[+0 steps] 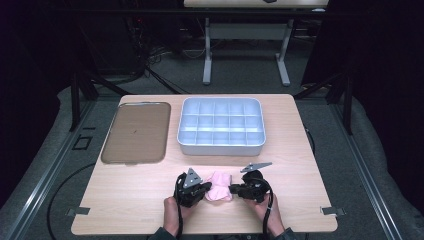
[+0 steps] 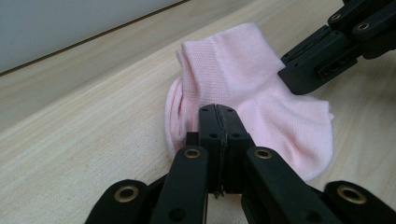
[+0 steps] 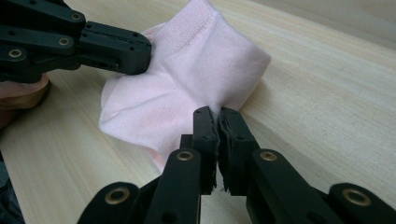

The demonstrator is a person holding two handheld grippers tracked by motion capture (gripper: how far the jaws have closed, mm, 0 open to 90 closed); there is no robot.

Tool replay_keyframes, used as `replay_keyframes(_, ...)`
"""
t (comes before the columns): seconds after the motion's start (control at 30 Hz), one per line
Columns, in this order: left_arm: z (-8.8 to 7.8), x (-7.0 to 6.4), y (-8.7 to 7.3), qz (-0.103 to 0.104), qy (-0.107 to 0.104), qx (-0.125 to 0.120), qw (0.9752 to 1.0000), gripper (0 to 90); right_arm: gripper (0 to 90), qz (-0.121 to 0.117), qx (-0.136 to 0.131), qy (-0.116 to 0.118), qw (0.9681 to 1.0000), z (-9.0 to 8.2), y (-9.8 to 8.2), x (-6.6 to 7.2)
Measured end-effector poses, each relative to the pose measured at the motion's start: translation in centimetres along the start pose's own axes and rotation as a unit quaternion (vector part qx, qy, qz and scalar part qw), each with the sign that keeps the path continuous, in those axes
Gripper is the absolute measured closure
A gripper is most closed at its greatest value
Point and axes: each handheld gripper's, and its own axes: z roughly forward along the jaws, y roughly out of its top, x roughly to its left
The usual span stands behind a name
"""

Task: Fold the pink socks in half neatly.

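Pale wood tabletop (image 1: pixel 125 200) carries everything you need: a brown tray (image 1: pixel 136 132) at the far left, a grey compartment box (image 1: pixel 221 126) beside it at the far middle, and, at the near edge between your 2 hands, a small pink sock (image 1: pixel 219 192).

Your left gripper (image 1: pixel 206 189) has its jaws pressed fully together on one edge of the sock; in the left gripper view the fabric (image 2: pixel 252 88) bunches right at the tips. Your right gripper (image 1: pixel 232 190) is likewise clamped tight on the opposite edge, and in the right gripper view a fold of the sock (image 3: pixel 187 88) is pinched between its 2 pads.

Holding it from both sides like this looks deliberate: with 2 anchor points you can fold or stretch the sock flat without it sliding on the smooth wood. It lies doubled over on itself, mostly resting on the table.

You have placed it well clear of the box and the tray, so either arm has room to swing. Judging by the empty compartments, the folded sock is probably meant to go into one.
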Motion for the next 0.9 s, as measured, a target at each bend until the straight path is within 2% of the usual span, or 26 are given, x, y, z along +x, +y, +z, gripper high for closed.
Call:
replay_keyframes(0.17, 0.1, 0.3, 0.0, -0.011, -0.005, -0.001, 0.9999, 89.7, 90.0, -0.009, -0.005, -0.007, 0.9999, -1.1, 0.2, 0.3)
replay_keyframes(0.27, 0.1, 0.3, 0.0, -0.013, -0.006, -0.002, 0.9999, 89.7, 89.5, -0.005, -0.002, -0.009, 0.9999, -1.3, 0.3, 0.1)
replay_keyframes(0.3, 0.1, 0.3, 0.0, -0.011, -0.005, -0.001, 0.9999, 89.7, 81.3, 0.001, -0.003, -0.009, 1.0000, -1.2, 0.2, -0.2)
replay_keyframes(0.37, 0.1, 0.3, 0.0, -0.008, -0.003, -0.001, 1.0000, 89.6, 75.2, 0.011, -0.006, -0.006, 0.9999, -1.0, 0.1, -0.4)
replay_keyframes(0.47, 0.1, 0.1, 0.1, -0.003, 0.001, 0.001, 1.0000, 89.7, 71.3, 0.014, -0.002, 0.002, 0.9999, -0.7, 0.1, -0.3)
replay_keyframes(0.57, 0.1, -0.1, 0.1, 0.001, 0.005, 0.001, 1.0000, 89.8, 70.0, 0.007, 0.006, -0.001, 1.0000, -0.2, 0.3, 0.0)
replay_keyframes(0.67, 0.1, -0.1, 0.1, 0.002, 0.005, 0.002, 1.0000, 89.8, 72.5, -0.003, 0.015, -0.008, 0.9999, 0.1, 0.4, 0.2)
replay_keyframes(0.7, 0.1, -0.1, 0.1, 0.002, 0.005, 0.002, 1.0000, 89.8, 77.7, -0.009, 0.019, -0.010, 0.9997, 0.2, 0.4, 0.4)
replay_keyframes(0.73, 0.1, -0.1, 0.1, 0.002, 0.005, 0.002, 1.0000, 89.8, 77.7, -0.009, 0.019, -0.010, 0.9997, 0.2, 0.4, 0.4)
replay_keyframes(0.83, 0.1, -0.2, 0.0, 0.006, 0.009, 0.001, 0.9999, 89.9, 84.0, -0.003, 0.010, -0.002, 0.9999, 0.3, 0.2, 0.2)
replay_keyframes(0.9, 0.1, -0.3, 0.0, 0.005, 0.009, 0.002, 0.9999, 89.9, 85.5, -0.007, -0.007, -0.007, 0.9999, 0.2, -0.3, 0.4)
